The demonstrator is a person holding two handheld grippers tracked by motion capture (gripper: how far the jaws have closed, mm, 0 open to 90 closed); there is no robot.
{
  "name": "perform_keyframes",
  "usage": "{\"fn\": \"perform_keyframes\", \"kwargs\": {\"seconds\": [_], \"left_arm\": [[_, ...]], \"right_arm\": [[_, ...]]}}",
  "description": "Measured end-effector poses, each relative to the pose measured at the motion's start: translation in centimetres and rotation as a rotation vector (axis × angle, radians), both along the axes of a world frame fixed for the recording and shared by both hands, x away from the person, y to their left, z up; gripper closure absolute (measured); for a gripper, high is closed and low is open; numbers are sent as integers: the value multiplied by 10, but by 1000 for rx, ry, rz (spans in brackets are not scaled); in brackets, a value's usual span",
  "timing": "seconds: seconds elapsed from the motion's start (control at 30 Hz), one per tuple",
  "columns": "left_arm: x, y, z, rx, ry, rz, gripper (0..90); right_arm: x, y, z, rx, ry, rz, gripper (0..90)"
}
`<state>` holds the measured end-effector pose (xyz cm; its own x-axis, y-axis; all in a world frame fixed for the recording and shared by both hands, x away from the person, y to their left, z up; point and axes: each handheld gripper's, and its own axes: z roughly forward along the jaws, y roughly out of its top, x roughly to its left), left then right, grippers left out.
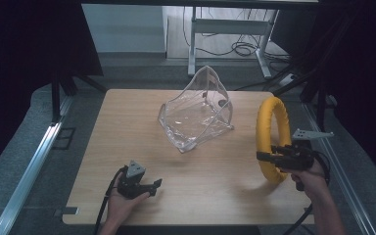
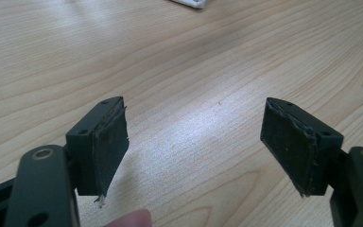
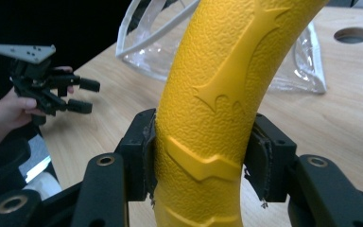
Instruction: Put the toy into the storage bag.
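The yellow ring [image 3: 217,94] is held upright between the right hand-held gripper's [image 3: 201,163] pads; the left hand-held gripper [image 2: 194,142], spread wide, is seen over bare desk [image 2: 194,71].

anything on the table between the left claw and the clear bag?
Nothing: bare wood table lies between the left claw and the clear plastic bag, as the high view shows.
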<state>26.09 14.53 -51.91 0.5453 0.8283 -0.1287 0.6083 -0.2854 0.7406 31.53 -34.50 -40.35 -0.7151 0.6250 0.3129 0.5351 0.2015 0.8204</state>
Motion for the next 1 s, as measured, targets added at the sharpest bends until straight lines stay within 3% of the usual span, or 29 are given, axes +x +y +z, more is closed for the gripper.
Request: {"fn": "perform_keyframes", "kwargs": {"seconds": [0.33,1.0], "left_arm": [[0,0,0,0,-3,-2,239],[1,0,-1,3,0,-4,239]], "right_arm": [[-3,-6,12,80,-97,-76,494],[-2,24,22,89,-230,-162,492]]}}
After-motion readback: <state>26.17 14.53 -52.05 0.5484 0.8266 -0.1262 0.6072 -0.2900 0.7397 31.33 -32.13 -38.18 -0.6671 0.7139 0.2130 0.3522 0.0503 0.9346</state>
